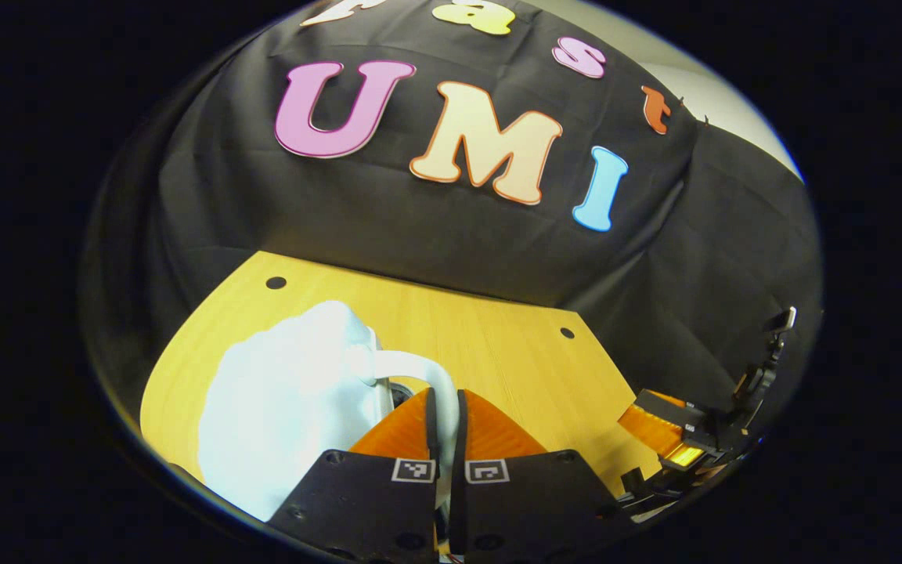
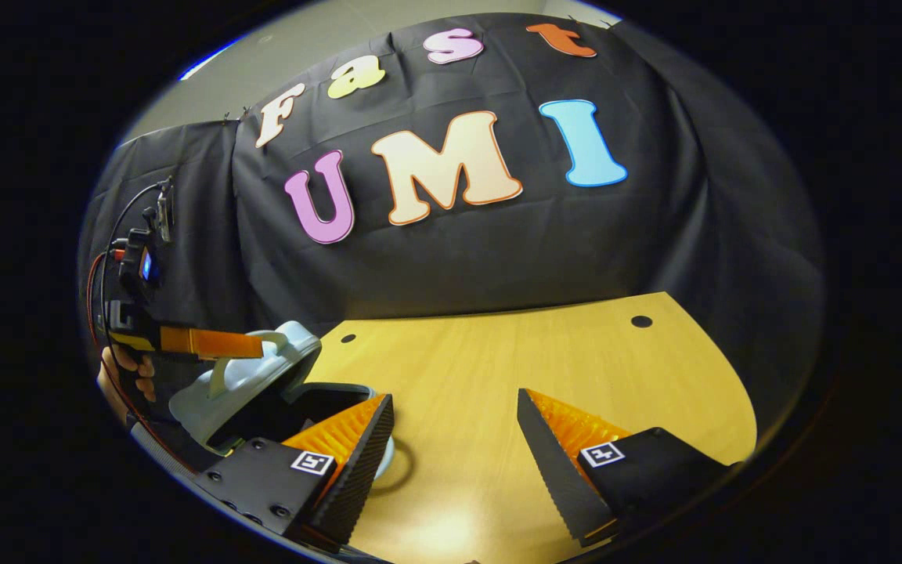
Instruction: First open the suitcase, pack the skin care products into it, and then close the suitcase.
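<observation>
Left gripper (image 1: 445, 411): both fingers pinched together on the suitcase handle (image 1: 420, 370), a thin pale loop that runs up from between the fingers and curves left into the lid. Gap between the fingers is just the thickness of the handle.

Suitcase (image 1: 286, 407) in the left gripper view: pale blue-white shell, sitting on the wooden table (image 1: 498, 352) at the near left, directly ahead-left of the fingers. Surface is overexposed, detail hard to read.

Right gripper view gives the better angle: suitcase (image 2: 247, 384) is at the near-left edge of the table (image 2: 545, 368), lid tilted up and away from the base, dark interior showing in the opening between them. Partly open, not fully. Contents of the interior too dark to tell.

Left gripper (image 2: 251, 343) also shows there from the side, reaching in from the left, tips at the handle on top of the raised lid. A hand (image 2: 124, 376) holds it at far left, with cables running up off the unit.

Right gripper (image 2: 455, 439): fingers wide apart, nothing between them, just bare tabletop. It sits just right of the suitcase; its left finger overlaps the suitcase base in view, can't tell if it's touching.

Right gripper (image 1: 658, 423) shows at the right edge of the left gripper view, over the table's right side.
</observation>
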`<state>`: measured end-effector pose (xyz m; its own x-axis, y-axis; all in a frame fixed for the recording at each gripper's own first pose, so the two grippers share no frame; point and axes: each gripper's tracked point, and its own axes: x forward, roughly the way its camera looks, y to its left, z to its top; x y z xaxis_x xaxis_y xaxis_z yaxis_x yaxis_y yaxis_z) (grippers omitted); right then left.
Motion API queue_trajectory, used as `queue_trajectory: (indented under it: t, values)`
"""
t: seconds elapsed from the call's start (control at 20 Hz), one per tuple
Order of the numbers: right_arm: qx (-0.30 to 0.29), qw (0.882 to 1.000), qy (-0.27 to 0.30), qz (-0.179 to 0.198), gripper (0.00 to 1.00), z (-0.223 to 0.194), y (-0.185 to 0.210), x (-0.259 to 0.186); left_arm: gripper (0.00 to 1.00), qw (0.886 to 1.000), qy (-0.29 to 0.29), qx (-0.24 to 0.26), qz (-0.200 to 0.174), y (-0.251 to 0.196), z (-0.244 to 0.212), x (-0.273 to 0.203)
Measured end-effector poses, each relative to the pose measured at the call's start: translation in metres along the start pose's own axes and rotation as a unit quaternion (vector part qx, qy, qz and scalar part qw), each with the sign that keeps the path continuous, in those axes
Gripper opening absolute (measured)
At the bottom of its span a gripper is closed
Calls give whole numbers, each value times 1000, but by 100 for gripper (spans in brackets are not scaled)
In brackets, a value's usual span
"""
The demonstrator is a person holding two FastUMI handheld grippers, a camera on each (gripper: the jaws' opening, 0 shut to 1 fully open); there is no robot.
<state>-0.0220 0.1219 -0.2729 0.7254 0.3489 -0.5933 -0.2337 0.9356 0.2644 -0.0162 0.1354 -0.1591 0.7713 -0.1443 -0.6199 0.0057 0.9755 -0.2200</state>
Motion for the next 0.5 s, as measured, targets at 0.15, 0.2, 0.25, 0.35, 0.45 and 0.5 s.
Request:
queue_trajectory:
  t: [0.15,0.2,0.25,0.35,0.45,0.5]
  values:
    - [3,1000,-9,-12,98,9,-17,-5,1,1000,23,6,2,-12,-24,15]
    - [3,1000,-13,-14,98,12,-19,-8,4,999,30,11,6,-17,-29,18]
    - [3,1000,-18,-14,98,16,-22,-11,6,999,34,17,5,-24,-36,21]
    - [-1,1000,-24,-12,98,22,-25,-15,16,999,7,32,-2,-42,-30,21]
    - [-11,999,-37,-8,98,31,-29,-22,48,998,-27,50,-14,-65,-16,20]
    - [-16,999,-45,-4,98,38,-30,-25,64,997,-41,57,-11,-73,-10,19]
